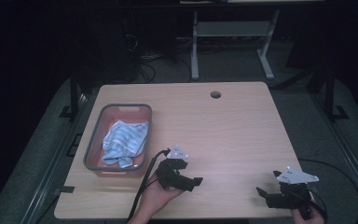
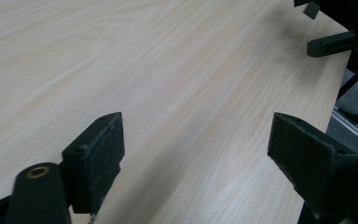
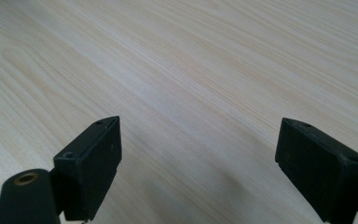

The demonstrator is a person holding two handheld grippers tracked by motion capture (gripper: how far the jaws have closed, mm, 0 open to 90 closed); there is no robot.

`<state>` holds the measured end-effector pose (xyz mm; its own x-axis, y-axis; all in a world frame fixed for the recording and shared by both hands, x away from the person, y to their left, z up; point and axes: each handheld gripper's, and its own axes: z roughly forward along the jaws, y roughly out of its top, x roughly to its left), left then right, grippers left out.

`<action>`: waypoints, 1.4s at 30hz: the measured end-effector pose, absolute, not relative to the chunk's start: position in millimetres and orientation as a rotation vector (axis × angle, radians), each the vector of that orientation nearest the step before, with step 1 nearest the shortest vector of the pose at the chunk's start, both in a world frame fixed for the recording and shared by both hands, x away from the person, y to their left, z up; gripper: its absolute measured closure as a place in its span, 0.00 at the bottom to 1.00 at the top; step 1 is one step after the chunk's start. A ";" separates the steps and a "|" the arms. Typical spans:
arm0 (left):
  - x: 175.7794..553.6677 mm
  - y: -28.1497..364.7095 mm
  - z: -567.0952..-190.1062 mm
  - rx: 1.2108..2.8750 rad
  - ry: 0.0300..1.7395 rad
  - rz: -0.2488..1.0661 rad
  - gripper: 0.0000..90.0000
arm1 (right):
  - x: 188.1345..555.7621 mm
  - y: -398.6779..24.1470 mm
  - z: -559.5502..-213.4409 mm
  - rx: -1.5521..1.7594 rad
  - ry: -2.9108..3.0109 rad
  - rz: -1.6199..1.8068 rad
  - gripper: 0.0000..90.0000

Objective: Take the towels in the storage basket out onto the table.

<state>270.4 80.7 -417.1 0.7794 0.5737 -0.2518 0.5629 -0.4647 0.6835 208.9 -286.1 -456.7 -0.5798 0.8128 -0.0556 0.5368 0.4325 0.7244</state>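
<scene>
A grey-rimmed bin (image 1: 92,141) stands on the left of the wooden table (image 1: 223,126) and holds a crumpled blue-and-white striped cloth (image 1: 123,142). My left gripper (image 1: 191,175) lies low near the front edge, just right of the bin, pointing right. It is open, with bare wood between its pads (image 2: 196,140). My right gripper (image 1: 268,183) sits at the front right corner, pointing left, also open over bare wood (image 3: 198,144). The left gripper view catches the right gripper's jaws (image 2: 335,42) far off at its top right.
A round cable hole (image 1: 215,94) is near the table's far edge. A black cable (image 1: 144,186) trails from the left gripper over the front edge. Another desk's white frame (image 1: 233,30) stands behind on dark floor. The table's right edge (image 2: 340,93) is close.
</scene>
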 end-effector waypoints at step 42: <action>332.9 148.3 -340.7 2.185 1.023 0.200 0.18 | 204.9 -286.4 -455.0 1.141 2.287 0.929 0.15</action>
